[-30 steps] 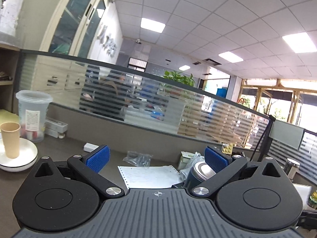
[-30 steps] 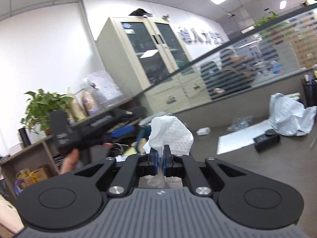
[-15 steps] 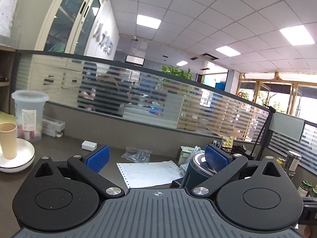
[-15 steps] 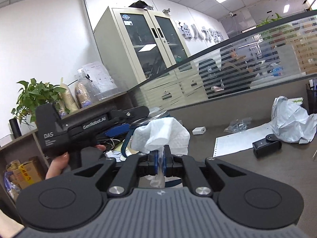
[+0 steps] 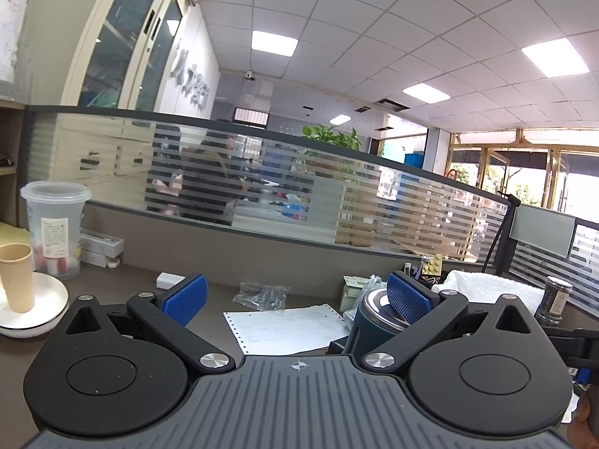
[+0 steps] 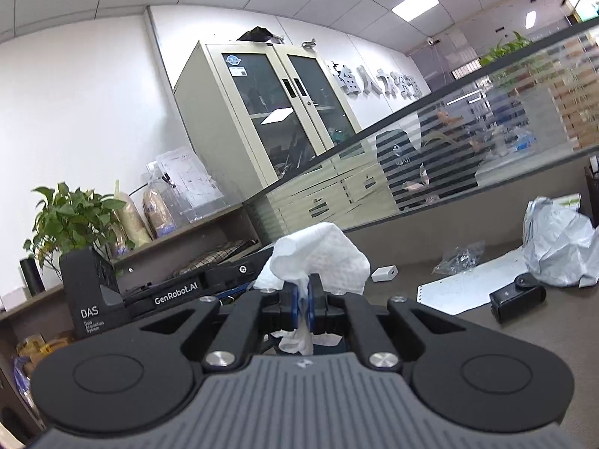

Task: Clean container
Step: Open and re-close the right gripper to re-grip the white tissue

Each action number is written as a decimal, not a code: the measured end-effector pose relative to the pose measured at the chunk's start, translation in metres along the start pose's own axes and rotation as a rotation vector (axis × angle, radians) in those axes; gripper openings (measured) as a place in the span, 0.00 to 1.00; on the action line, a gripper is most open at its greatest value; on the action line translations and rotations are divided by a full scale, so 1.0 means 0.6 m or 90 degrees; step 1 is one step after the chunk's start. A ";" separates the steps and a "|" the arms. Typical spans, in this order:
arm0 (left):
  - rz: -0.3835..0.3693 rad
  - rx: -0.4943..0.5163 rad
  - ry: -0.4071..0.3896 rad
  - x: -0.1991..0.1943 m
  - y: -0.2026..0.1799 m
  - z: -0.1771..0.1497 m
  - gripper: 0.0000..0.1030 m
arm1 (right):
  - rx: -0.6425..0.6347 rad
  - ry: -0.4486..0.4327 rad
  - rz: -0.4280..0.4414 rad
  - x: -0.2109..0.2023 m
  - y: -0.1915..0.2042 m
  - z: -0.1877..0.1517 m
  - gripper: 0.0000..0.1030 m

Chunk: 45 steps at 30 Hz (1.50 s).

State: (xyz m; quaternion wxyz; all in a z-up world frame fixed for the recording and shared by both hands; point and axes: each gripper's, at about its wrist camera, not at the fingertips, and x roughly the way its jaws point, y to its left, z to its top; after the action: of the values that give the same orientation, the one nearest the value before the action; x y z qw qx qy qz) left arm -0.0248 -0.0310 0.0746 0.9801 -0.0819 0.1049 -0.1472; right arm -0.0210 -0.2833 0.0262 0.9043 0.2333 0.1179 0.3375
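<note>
both wrist views look level from low over the desk [image 5: 112, 292], sharing the printed sheet [image 5: 284, 327] and glass partition [image 6: 505, 119]

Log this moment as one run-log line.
left gripper: jaws open, nothing held | right gripper: jaws shut on white tissue | dark blue container: on desk, beside left gripper's pad

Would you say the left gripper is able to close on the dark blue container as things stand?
Probably yes: the left gripper is open and empty, and the dark blue container stands just beyond its right-hand pad, unobstructed.
</note>
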 end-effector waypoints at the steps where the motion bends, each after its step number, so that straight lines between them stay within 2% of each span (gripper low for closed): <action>1: 0.001 0.000 0.000 0.000 0.000 0.000 1.00 | 0.010 0.001 0.001 0.000 -0.004 -0.002 0.07; 8: 0.001 0.002 -0.004 -0.002 -0.001 -0.003 1.00 | 0.070 0.024 -0.003 0.003 -0.032 -0.022 0.07; 17: -0.004 0.005 -0.002 -0.004 -0.004 -0.001 1.00 | 0.070 0.056 -0.010 0.005 -0.024 -0.026 0.07; 20: -0.004 0.006 -0.002 -0.003 -0.003 0.000 1.00 | 0.040 0.064 -0.006 -0.005 -0.017 -0.027 0.07; 24: -0.003 0.008 -0.003 -0.003 -0.003 0.000 1.00 | -0.037 0.097 -0.008 -0.016 0.004 -0.037 0.07; 25: -0.003 0.008 -0.003 -0.003 -0.003 0.000 1.00 | -0.055 0.109 -0.016 -0.014 0.006 -0.042 0.07; 29: -0.001 0.010 -0.005 -0.004 -0.003 -0.001 1.00 | -0.111 0.193 -0.108 0.003 -0.010 -0.080 0.07; 35: 0.000 0.011 -0.006 -0.006 -0.003 -0.001 1.00 | -0.110 0.272 -0.214 0.027 -0.049 -0.121 0.11; 39: 0.001 0.012 -0.007 -0.005 -0.003 -0.001 1.00 | -0.113 0.265 -0.245 0.025 -0.058 -0.121 0.16; 41: 0.001 0.014 -0.008 -0.008 -0.004 -0.006 1.00 | -0.119 0.256 -0.259 0.022 -0.059 -0.123 0.35; 45: 0.001 0.014 -0.009 -0.008 -0.004 -0.005 1.00 | -0.137 0.244 -0.290 0.019 -0.060 -0.127 0.38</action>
State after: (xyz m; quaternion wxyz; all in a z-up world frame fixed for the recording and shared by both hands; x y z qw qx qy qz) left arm -0.0307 -0.0320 0.0731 0.9818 -0.0721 0.0963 -0.1469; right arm -0.0206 -0.2732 -0.0584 0.9374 0.0358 0.2992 0.1744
